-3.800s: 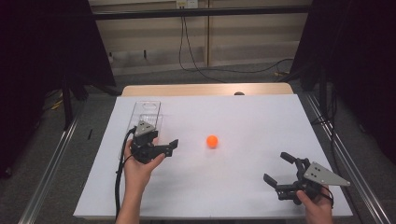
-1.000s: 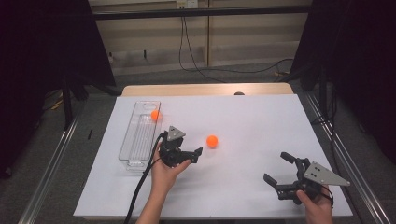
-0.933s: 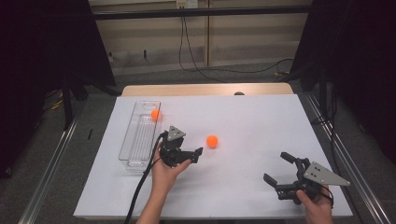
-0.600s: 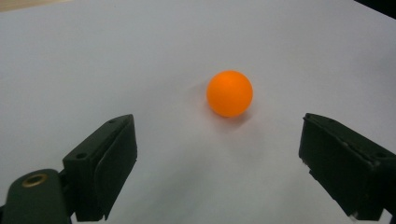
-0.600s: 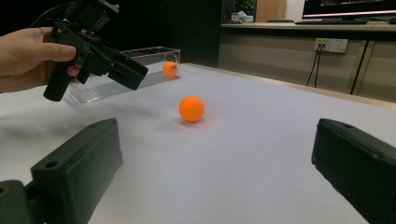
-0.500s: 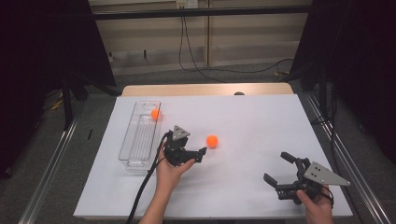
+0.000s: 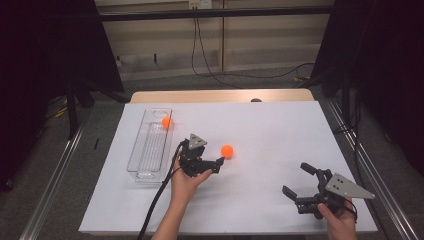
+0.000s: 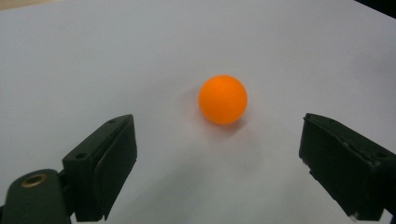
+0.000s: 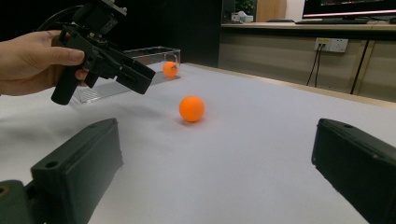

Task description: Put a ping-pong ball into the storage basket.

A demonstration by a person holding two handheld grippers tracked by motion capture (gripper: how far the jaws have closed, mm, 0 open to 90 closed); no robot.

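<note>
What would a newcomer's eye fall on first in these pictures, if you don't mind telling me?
Most likely the orange ball lying alone on the white table, with the left gripper open just short of it, jaws spread toward it. Next, a second orange ball at the far end of the clear tray on the table's left. The right gripper sits open near the right front corner, away from both.

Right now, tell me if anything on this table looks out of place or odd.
Nothing is damaged or spilled. One orange ball sits at the far end of the clear tray, while a second orange ball lies loose on the white table, just ahead of the open left gripper. The right gripper is open too.
</note>
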